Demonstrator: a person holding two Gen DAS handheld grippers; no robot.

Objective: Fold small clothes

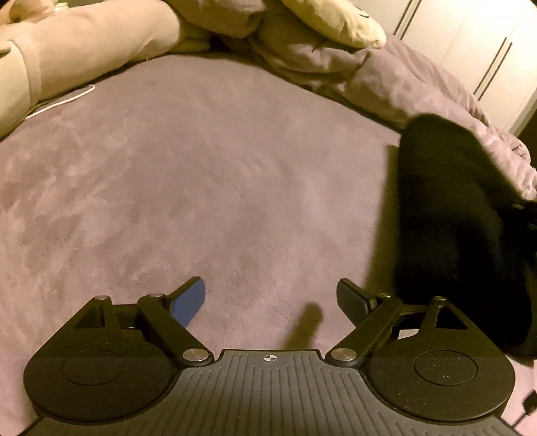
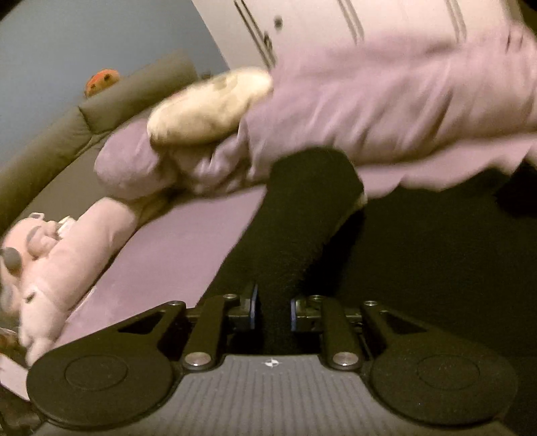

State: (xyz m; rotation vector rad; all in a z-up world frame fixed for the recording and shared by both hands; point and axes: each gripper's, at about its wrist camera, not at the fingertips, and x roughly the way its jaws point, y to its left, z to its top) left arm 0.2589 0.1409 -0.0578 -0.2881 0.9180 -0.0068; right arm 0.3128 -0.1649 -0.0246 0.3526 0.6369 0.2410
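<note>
A small black fuzzy garment (image 2: 302,214) is clamped between the fingers of my right gripper (image 2: 273,310) and hangs lifted above the purple bedsheet (image 2: 188,255). The same black garment (image 1: 449,214) shows at the right of the left wrist view, off the sheet and blurred. My left gripper (image 1: 272,302) is open and empty, low over the bare purple sheet (image 1: 201,187), to the left of the garment.
A crumpled purple duvet (image 1: 386,77) and cream pillows (image 1: 332,20) lie at the back of the bed. A pink plush toy (image 1: 84,50) lies at the back left, with a white cable (image 1: 63,100) beside it. White wardrobe doors (image 1: 486,43) stand to the right.
</note>
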